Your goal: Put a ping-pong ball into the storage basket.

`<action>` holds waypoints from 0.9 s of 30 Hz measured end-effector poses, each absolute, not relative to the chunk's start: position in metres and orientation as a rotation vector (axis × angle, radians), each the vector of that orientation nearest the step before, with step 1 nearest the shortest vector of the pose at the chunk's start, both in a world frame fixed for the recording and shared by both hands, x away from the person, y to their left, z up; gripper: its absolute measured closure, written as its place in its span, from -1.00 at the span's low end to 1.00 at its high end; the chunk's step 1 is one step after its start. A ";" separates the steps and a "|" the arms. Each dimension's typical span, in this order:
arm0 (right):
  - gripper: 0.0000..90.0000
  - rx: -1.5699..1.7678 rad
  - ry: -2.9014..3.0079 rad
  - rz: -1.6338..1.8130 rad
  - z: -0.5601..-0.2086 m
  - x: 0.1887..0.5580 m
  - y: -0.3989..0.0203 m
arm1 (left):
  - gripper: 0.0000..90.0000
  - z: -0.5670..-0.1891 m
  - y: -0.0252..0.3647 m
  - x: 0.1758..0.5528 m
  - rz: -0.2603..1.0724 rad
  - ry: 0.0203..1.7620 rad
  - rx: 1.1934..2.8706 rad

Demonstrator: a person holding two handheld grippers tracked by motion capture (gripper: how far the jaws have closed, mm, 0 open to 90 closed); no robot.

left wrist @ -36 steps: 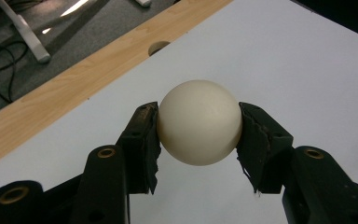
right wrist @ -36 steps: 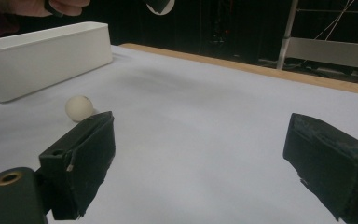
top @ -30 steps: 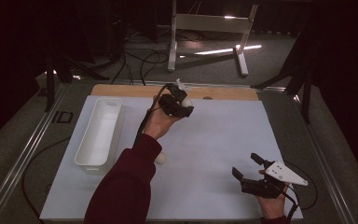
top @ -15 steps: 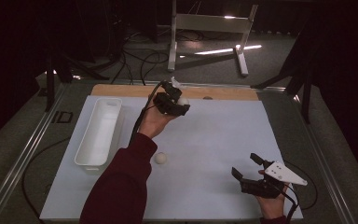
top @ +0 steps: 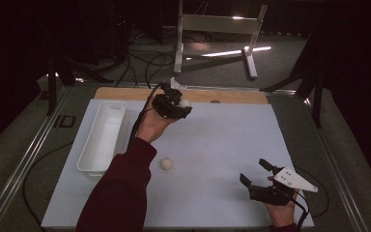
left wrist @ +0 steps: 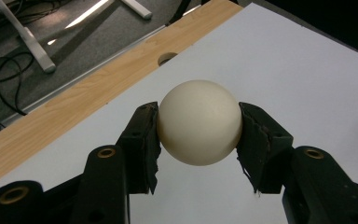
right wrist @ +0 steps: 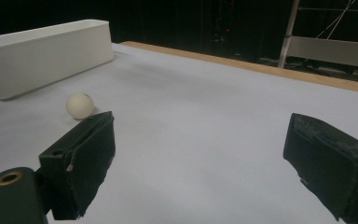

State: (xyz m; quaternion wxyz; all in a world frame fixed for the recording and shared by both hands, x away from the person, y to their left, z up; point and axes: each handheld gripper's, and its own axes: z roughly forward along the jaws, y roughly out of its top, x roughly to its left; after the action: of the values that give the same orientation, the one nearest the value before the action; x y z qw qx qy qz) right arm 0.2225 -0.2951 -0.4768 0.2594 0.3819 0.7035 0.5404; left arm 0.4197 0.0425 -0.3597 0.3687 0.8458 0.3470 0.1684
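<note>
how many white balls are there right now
2. One white ball is clamped in the left gripper above the far side of the mat. The other ball lies on the mat, right of the white tray, whose inside looks empty.

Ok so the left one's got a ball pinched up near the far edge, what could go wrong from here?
1. The left hand-held gripper clamps the held ball only at its two sides; a smooth round ball could squirt out.
2. If dropped there it might roll off the white mat and over the wooden strip at the far edge.
3. The loose ball lies close beside the sleeve, between it and the white bin; the arm could knock it.
</note>
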 end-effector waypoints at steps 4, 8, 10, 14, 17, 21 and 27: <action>-0.80 1.035 1.903 1.464 -0.477 0.223 -0.296 | 0.15 -0.358 0.047 0.419 0.435 0.889 2.164; -0.80 1.036 1.901 1.462 -0.477 0.222 -0.296 | 0.15 -0.357 0.050 0.417 0.437 0.892 2.164; -0.80 1.037 1.901 1.461 -0.476 0.222 -0.296 | 0.15 -0.357 0.051 0.417 0.439 0.889 2.170; -0.80 1.036 1.901 1.461 -0.476 0.222 -0.296 | 0.15 -0.357 0.053 0.415 0.441 0.880 2.178; -0.80 1.036 1.902 1.459 -0.476 0.222 -0.297 | 0.15 -0.355 0.055 0.413 0.437 0.872 2.169; -0.80 1.038 1.898 1.462 -0.476 0.222 -0.297 | 0.15 -0.354 0.057 0.411 0.442 0.867 2.173; -0.80 1.041 1.898 1.462 -0.476 0.222 -0.297 | 0.15 -0.354 0.061 0.409 0.447 0.868 2.169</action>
State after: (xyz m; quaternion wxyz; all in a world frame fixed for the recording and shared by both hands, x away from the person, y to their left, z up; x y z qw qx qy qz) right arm 0.2220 -0.2969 -0.4762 0.2614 0.3846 0.7014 0.5402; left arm 0.4091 0.0609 -0.3539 0.3723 0.8463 0.3387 0.1743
